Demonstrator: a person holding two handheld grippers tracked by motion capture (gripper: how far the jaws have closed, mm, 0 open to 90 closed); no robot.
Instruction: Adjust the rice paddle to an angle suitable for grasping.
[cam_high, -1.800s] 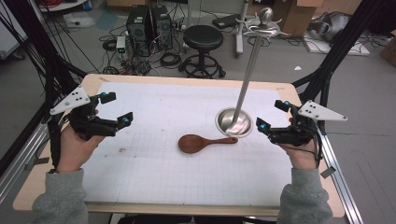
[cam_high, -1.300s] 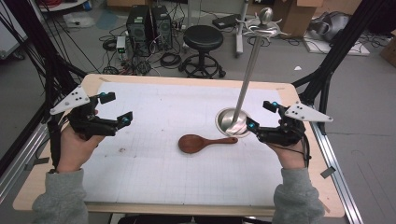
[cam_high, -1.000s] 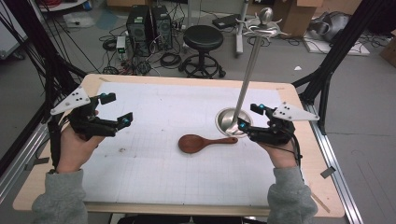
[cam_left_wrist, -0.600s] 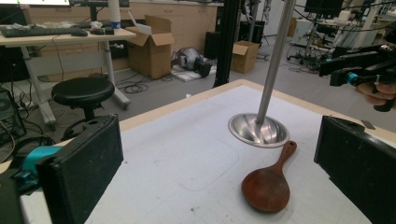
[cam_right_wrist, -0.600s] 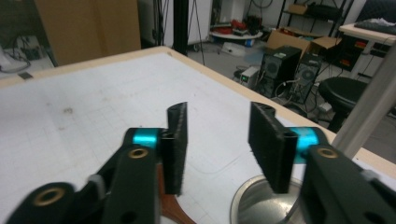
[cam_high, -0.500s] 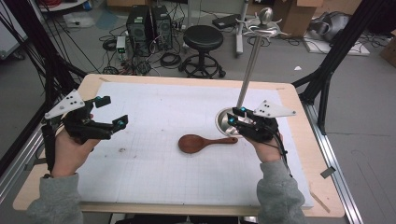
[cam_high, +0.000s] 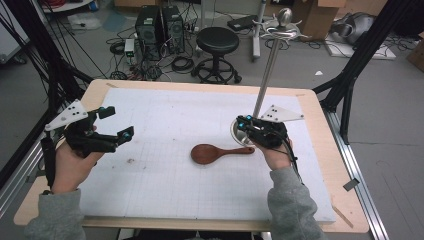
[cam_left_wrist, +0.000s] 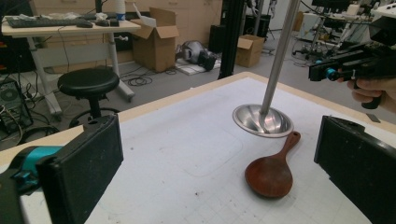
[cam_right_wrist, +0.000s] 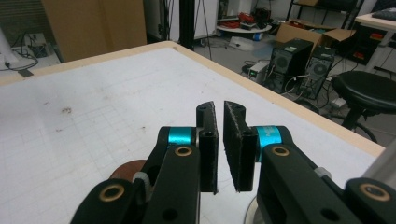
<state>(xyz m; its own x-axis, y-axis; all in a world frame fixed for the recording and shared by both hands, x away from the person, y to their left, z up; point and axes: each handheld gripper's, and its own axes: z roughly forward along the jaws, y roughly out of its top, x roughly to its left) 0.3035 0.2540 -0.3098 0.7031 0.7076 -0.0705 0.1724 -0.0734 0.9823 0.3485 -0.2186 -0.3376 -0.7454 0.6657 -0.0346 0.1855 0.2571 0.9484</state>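
Wooden spoon (cam_high: 220, 152) flat on white mat (cam_high: 165, 130), mid-table, bowl end left, handle tip touching steel stand base (cam_high: 241, 131); same spot as before. Right gripper (cam_high: 246, 123) moved in from right edge, now over base and handle tip; jaws just been closing, now narrow slit, nothing between. Left gripper (cam_high: 116, 124) hovers at left, well apart from spoon, jaws wide, empty, barely shifted.

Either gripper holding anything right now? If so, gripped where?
Nothing held. The right gripper has just been closing, jaws nearly together with nothing between the pads, above the wooden spoon handle. The left gripper is open, off to the side.
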